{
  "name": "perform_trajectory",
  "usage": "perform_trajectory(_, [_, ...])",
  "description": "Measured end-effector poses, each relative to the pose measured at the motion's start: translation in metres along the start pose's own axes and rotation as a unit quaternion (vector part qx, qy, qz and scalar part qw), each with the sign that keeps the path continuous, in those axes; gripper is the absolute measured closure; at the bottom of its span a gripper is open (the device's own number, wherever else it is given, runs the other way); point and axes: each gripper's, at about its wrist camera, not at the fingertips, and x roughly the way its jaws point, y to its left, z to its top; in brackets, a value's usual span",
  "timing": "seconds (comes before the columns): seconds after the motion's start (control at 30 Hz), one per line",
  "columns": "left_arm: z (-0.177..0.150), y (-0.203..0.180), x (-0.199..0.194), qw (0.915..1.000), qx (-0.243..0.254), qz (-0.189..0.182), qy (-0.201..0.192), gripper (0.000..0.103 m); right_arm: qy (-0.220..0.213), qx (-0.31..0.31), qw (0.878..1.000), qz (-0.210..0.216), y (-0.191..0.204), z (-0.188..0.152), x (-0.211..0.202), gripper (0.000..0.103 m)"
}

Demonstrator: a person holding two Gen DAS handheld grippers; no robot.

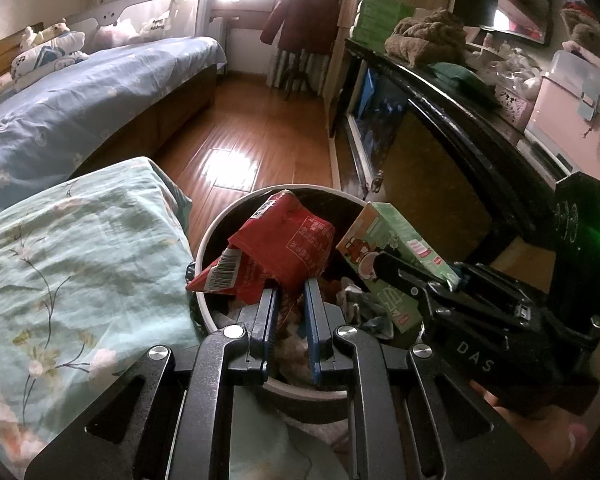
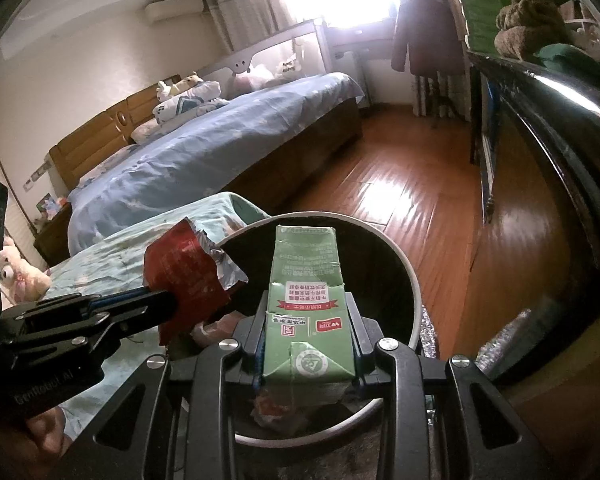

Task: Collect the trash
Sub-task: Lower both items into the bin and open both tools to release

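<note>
A: Between the left gripper [image 1: 291, 292] pads, a red wrapper [image 1: 276, 248] is clamped tight, over the bin [image 1: 212, 236].
B: Right gripper [image 2: 306, 320]?
A: Clamped on a green carton [image 2: 306, 296], above the same bin.
B: Progress?
A: Trash already lies inside; both pieces are not yet dropped.
</note>
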Motion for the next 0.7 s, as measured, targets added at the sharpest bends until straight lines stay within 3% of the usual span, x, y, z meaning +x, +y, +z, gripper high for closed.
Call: perform_trajectory(0.7, [0.005, -0.002, 0.011, 1.0000, 0.000, 0.004, 0.006, 0.091, 0.011, 0.002, 1.000, -0.005, -0.004, 0.001, 0.010, 0.071])
